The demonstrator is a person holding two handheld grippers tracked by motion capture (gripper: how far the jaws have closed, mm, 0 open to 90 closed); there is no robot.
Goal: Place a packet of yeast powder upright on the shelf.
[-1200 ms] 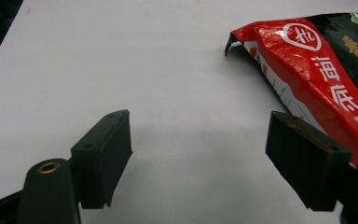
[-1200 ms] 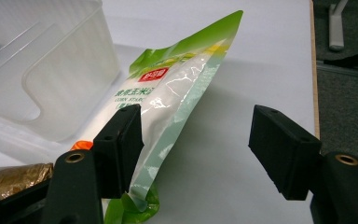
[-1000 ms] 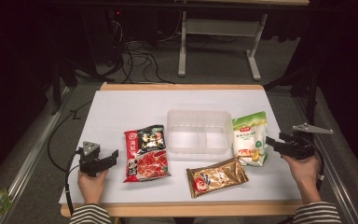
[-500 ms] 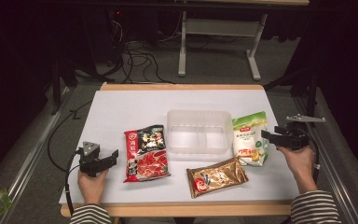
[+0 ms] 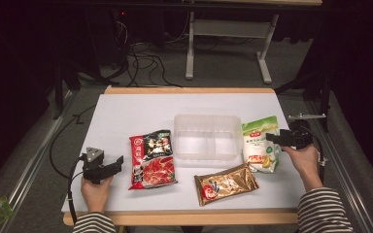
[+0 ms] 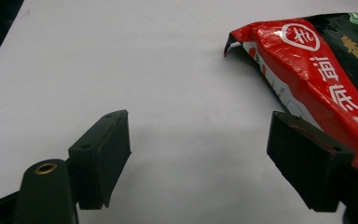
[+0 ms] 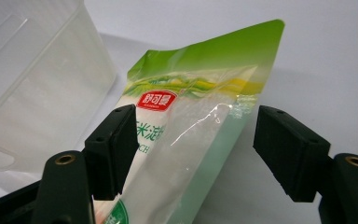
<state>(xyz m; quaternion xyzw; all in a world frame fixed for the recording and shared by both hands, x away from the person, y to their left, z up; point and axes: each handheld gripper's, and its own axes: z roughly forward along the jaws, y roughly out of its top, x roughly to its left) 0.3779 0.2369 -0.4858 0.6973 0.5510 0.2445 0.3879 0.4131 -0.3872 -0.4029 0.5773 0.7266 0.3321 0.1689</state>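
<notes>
A green and white pouch (image 5: 260, 144) lies at the right of a clear plastic tub (image 5: 207, 136). My right gripper (image 5: 273, 138) is open over the pouch's right edge; in the right gripper view the pouch (image 7: 191, 140) sits between the two jaws, which do not press it. A red and black packet (image 5: 151, 158) lies left of the tub. My left gripper (image 5: 118, 162) rests open on the table just left of that packet (image 6: 321, 84), its right jaw at the packet's edge. A brown packet (image 5: 226, 183) lies near the front edge.
The white table top (image 5: 141, 111) has free room behind and to the left of the packets. A table frame (image 5: 228, 34) and cables (image 5: 136, 58) stand on the floor beyond. The tub wall (image 7: 42, 79) is close on the right gripper's left.
My right gripper has moved left and forward from the table's right edge onto the green pouch. The left gripper has stayed still.
</notes>
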